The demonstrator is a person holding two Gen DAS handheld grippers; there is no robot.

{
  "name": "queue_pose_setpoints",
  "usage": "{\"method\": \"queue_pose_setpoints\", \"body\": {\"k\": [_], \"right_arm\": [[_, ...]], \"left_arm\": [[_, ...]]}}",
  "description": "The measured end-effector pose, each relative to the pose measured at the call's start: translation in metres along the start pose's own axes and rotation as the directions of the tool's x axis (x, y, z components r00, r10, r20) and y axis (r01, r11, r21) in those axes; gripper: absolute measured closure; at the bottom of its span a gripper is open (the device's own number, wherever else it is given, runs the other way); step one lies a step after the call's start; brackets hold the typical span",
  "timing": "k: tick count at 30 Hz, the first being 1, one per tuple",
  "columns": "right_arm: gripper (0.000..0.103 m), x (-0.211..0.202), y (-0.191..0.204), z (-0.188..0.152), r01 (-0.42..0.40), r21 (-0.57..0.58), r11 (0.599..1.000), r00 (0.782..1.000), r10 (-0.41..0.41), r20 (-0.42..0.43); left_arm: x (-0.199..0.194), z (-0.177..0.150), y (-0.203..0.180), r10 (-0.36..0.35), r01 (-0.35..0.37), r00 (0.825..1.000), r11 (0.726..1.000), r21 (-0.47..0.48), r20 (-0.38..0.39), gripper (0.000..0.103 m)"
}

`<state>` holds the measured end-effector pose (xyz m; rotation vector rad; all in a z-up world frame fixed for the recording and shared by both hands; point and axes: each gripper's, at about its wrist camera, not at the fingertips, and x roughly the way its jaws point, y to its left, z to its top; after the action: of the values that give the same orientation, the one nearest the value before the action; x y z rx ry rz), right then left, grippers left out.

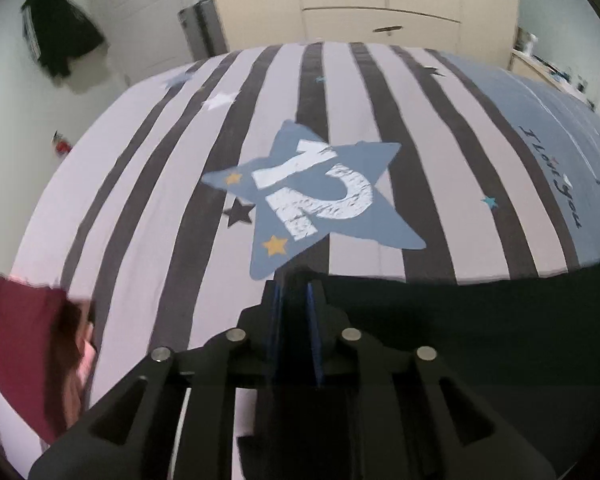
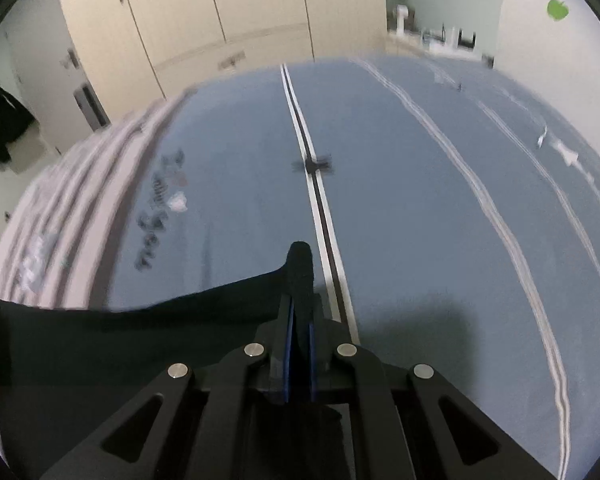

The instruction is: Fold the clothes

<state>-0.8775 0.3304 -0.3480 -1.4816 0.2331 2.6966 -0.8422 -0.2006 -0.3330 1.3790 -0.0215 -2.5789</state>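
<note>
A dark garment (image 1: 480, 340) lies stretched over the near part of the bed, running right from my left gripper (image 1: 296, 280). The left gripper's blue pads (image 1: 311, 320) stand a little apart, with dark cloth loose between them. In the right wrist view the same dark garment (image 2: 140, 344) runs off to the left. My right gripper (image 2: 300, 300) is shut on a bunched corner of it, and a wad of cloth sticks out past the fingertips. Both grippers point steeply down at the bed.
The bed cover has grey and white stripes with a big blue star (image 1: 320, 200) and turns plain blue (image 2: 420, 220) to the right. A blurred maroon cloth (image 1: 28, 352) is at the lower left. Cream wardrobes (image 1: 380, 0) stand behind, and a black garment (image 1: 60, 40) hangs on the wall.
</note>
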Motion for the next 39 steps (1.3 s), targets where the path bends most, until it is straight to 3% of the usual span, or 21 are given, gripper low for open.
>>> {"method": "queue_pose_setpoints", "body": {"k": [1,3,5,6,8,9,10,13,16,19,24,26,30,33,39], "right_arm": [[0.094,0.005,0.0,-0.002,0.021,-0.015,1.0,1.0,-0.021,-0.016],[0.082,0.002,-0.003,-0.004,0.064,-0.029,0.998,0.998,-0.064,-0.004],[0.078,-0.011,-0.011,-0.006,0.074,-0.017,0.997,0.996,-0.074,0.042],[0.078,-0.019,-0.015,-0.008,0.074,-0.007,0.997,0.995,-0.074,0.06],[0.078,-0.032,-0.015,-0.013,0.037,-0.012,0.999,0.996,-0.035,0.087],[0.078,-0.039,-0.014,-0.015,0.011,-0.019,1.0,0.995,-0.01,0.099],[0.078,-0.044,-0.01,-0.019,-0.014,-0.035,0.999,0.994,0.018,0.109],[0.078,-0.054,0.018,-0.037,-0.088,-0.112,0.99,0.988,0.101,0.119],[0.078,-0.046,0.044,-0.063,-0.102,-0.171,0.98,0.988,0.12,0.098],[0.074,-0.016,0.048,-0.098,-0.052,-0.215,0.975,0.998,0.059,0.028],[0.074,-0.016,0.022,-0.111,-0.053,-0.144,0.988,0.997,0.06,0.048],[0.072,-0.025,0.008,-0.11,-0.03,-0.118,0.993,0.997,0.038,0.068],[0.071,-0.048,-0.023,-0.113,0.028,-0.052,0.998,0.996,-0.024,0.083],[0.071,-0.084,-0.027,-0.131,-0.003,-0.048,0.999,0.994,0.008,0.107],[0.066,-0.151,0.02,-0.202,-0.104,-0.158,0.982,0.986,0.123,0.114]], "left_arm": [[-0.005,0.0,0.002,-0.004,0.004,1.0,1.0,-0.018,0.015,0.068],[-0.017,-0.001,0.009,-0.017,0.02,0.998,0.999,-0.049,0.06,0.058],[-0.03,-0.002,0.013,-0.022,0.026,0.995,0.999,-0.046,0.099,0.058],[-0.036,-0.005,0.012,-0.059,0.062,0.993,0.998,-0.032,0.103,0.058],[-0.044,-0.011,0.009,-0.137,0.138,0.986,0.99,-0.006,0.094,0.068],[-0.045,-0.016,0.004,-0.177,0.176,0.981,0.984,0.008,0.074,0.081],[-0.045,-0.021,-0.001,-0.216,0.216,0.975,0.976,0.018,0.052,0.085],[-0.036,-0.038,-0.016,-0.259,0.258,0.966,0.965,0.043,0.01,0.087],[-0.014,-0.057,-0.025,-0.219,0.221,0.975,0.973,0.067,-0.043,0.087],[0.01,-0.075,-0.024,-0.128,0.135,0.99,0.984,0.118,-0.063,0.088],[-0.006,-0.075,0.008,-0.096,0.096,0.995,0.995,0.011,0.019,0.087],[-0.013,-0.077,0.027,-0.087,0.088,0.996,0.995,-0.049,0.016,0.087],[-0.057,-0.092,0.035,-0.129,0.131,0.99,0.99,-0.055,0.053,0.088],[-0.106,-0.123,0.011,-0.205,0.206,0.975,0.979,0.001,0.085,0.088],[-0.167,-0.207,-0.066,-0.33,0.326,0.944,0.939,0.106,0.024,0.088]]}}
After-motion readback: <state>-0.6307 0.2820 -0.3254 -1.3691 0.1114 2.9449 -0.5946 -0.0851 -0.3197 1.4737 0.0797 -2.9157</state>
